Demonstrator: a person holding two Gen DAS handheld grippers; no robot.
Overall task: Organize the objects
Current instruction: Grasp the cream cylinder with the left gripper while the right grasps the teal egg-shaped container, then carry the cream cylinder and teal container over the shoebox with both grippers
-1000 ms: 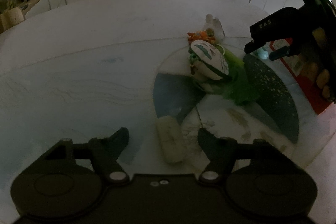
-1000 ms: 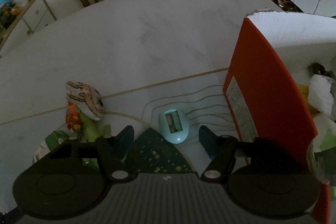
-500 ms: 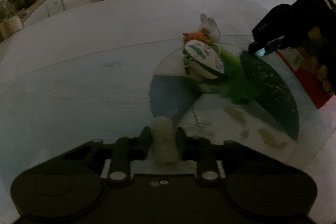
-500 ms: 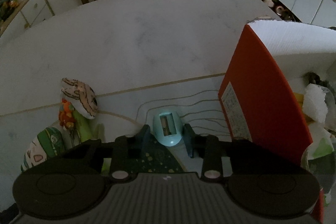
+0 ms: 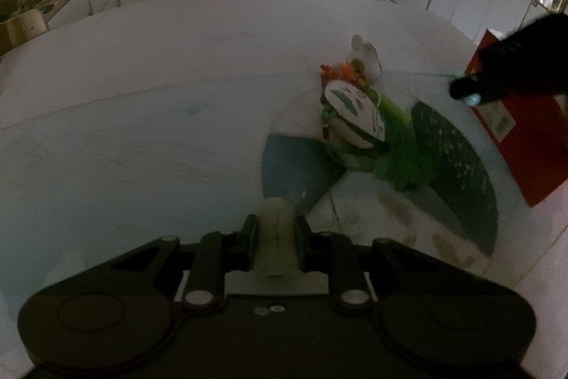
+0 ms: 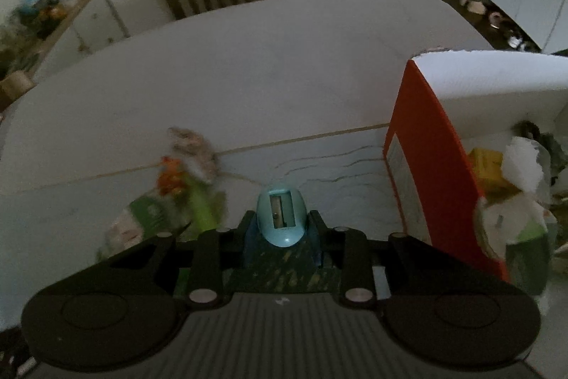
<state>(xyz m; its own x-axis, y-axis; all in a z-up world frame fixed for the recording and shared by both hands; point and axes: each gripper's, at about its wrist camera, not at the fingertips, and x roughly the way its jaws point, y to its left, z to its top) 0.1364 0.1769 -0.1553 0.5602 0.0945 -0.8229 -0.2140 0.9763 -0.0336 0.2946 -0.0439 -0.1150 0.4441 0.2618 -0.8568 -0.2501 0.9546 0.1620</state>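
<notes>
Both jaws, wide open a second ago, are now gripping: the left gripper is pinching the eraser, the right gripper the sharpener, both lifting off the surface toward the box.

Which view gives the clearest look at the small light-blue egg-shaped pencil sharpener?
The right wrist view: the light-blue egg-shaped pencil sharpener sits centred between the right gripper fingers, blade slot facing the camera. In the left wrist view it is only a pale blue speck at the dark, blurred gripper's tip, near the red box.
</notes>
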